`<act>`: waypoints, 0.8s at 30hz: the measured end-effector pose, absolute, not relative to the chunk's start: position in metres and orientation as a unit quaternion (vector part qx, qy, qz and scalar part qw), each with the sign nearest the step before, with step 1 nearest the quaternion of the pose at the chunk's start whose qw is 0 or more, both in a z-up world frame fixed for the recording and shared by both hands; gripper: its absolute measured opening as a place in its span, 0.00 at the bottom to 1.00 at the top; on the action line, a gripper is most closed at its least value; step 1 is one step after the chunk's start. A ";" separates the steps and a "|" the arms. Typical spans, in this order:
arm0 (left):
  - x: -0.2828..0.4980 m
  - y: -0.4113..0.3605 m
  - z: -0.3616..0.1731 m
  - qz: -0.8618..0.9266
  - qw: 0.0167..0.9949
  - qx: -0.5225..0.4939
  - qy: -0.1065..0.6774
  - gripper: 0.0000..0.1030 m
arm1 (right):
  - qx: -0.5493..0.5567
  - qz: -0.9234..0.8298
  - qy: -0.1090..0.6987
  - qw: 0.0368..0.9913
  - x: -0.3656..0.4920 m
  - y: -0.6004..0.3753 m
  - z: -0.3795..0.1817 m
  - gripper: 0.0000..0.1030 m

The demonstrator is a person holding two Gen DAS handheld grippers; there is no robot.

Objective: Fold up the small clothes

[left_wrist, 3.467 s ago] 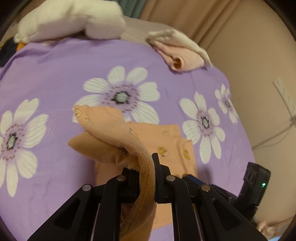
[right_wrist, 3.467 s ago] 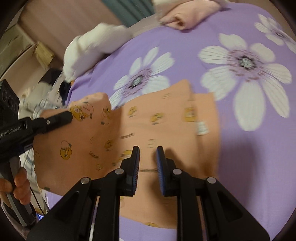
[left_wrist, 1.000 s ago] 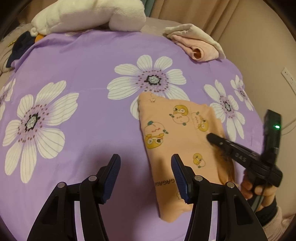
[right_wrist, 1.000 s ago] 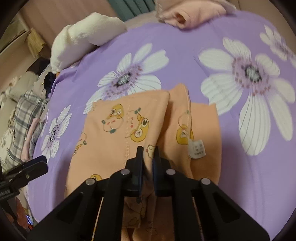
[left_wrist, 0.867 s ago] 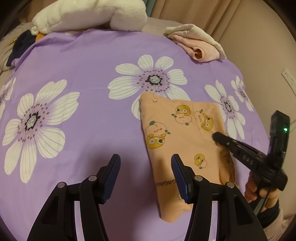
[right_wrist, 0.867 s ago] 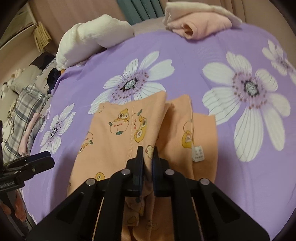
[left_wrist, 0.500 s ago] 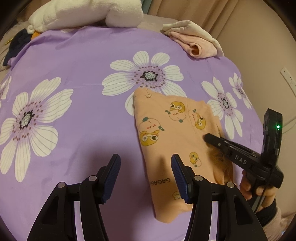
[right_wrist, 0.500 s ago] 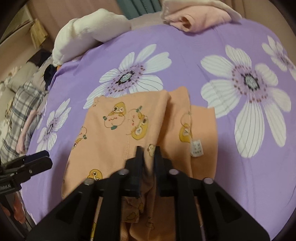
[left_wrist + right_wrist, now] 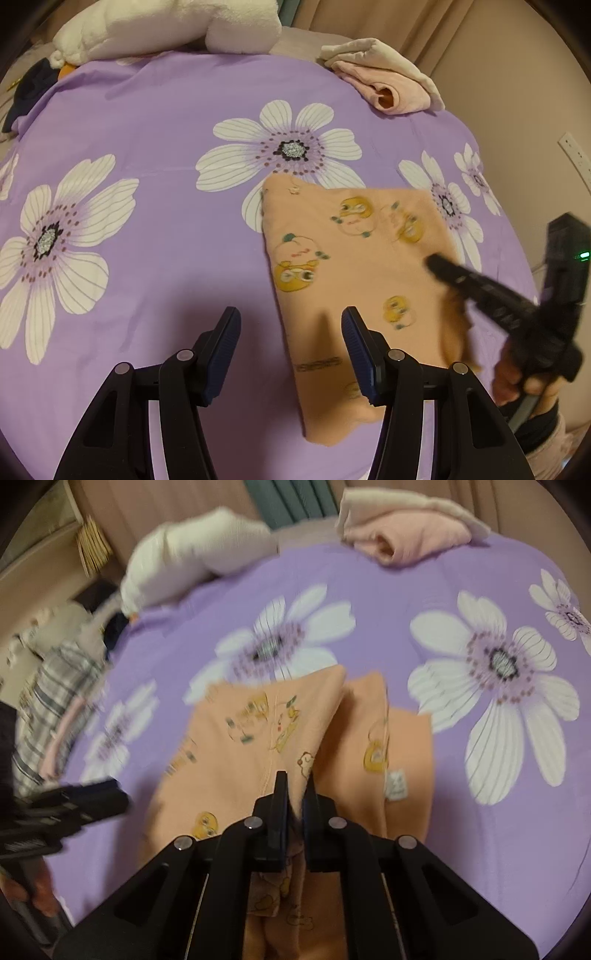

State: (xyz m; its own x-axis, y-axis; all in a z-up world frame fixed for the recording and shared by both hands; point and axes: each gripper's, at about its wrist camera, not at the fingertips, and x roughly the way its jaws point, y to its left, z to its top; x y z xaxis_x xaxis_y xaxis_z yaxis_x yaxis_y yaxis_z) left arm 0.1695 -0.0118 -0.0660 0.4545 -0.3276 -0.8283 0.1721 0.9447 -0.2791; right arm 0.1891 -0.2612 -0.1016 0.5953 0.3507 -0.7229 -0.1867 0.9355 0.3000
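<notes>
An orange garment with cartoon prints point(image 9: 354, 273) lies partly folded on the purple flowered bedsheet point(image 9: 147, 147). My left gripper point(image 9: 291, 334) is open and empty, hovering over the garment's left edge. My right gripper point(image 9: 294, 790) is shut on a raised fold of the orange garment point(image 9: 258, 746) and lifts it off the layers beneath. The right gripper also shows in the left wrist view point(image 9: 480, 284), blurred, at the garment's right side. The left gripper shows at the left edge of the right wrist view point(image 9: 74, 805).
A folded pink and cream garment point(image 9: 388, 81) lies at the bed's far right. A white pillow point(image 9: 166, 26) lies at the far edge. Dark clothes point(image 9: 29, 92) sit far left. Plaid fabric point(image 9: 48, 701) lies beyond the bed's left side. A wall point(image 9: 517, 92) is on the right.
The left gripper let go of the garment after laying a fold over and now hangs open. The right gripper closed on a fold and keeps lifting it, now moving fast enough to blur.
</notes>
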 end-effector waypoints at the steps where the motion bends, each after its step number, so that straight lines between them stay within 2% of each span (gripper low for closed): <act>1: 0.170 -0.013 -0.066 -0.148 0.849 -0.078 0.501 0.53 | 0.099 0.149 0.412 0.893 0.187 -0.265 -0.094 0.06; 5: 0.173 -0.020 -0.065 -0.158 0.848 -0.083 0.499 0.53 | 0.101 0.140 0.407 0.897 0.188 -0.277 -0.082 0.07; 12: 0.179 -0.049 -0.072 -0.185 0.840 -0.064 0.507 0.53 | 0.100 0.094 0.449 0.883 0.190 -0.291 -0.118 0.07; 14: 0.180 -0.056 -0.072 -0.191 0.840 -0.057 0.505 0.53 | 0.103 0.093 0.454 0.880 0.189 -0.294 -0.124 0.12; 19: 0.196 -0.066 -0.069 -0.207 0.844 -0.051 0.492 0.53 | 0.076 0.072 0.413 0.905 0.176 -0.300 -0.101 0.13; 24: 0.227 -0.071 -0.070 -0.217 0.843 -0.084 0.486 0.53 | 0.067 0.144 0.384 0.910 0.147 -0.293 -0.084 0.13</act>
State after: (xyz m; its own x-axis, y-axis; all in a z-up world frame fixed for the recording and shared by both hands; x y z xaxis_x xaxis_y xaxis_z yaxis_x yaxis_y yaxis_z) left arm 0.2267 -0.0708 -0.0699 0.4336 -0.4474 -0.7822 0.2847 0.8916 -0.3522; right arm 0.1467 -0.2929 -0.0839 0.6637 0.3134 -0.6792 -0.2110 0.9496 0.2320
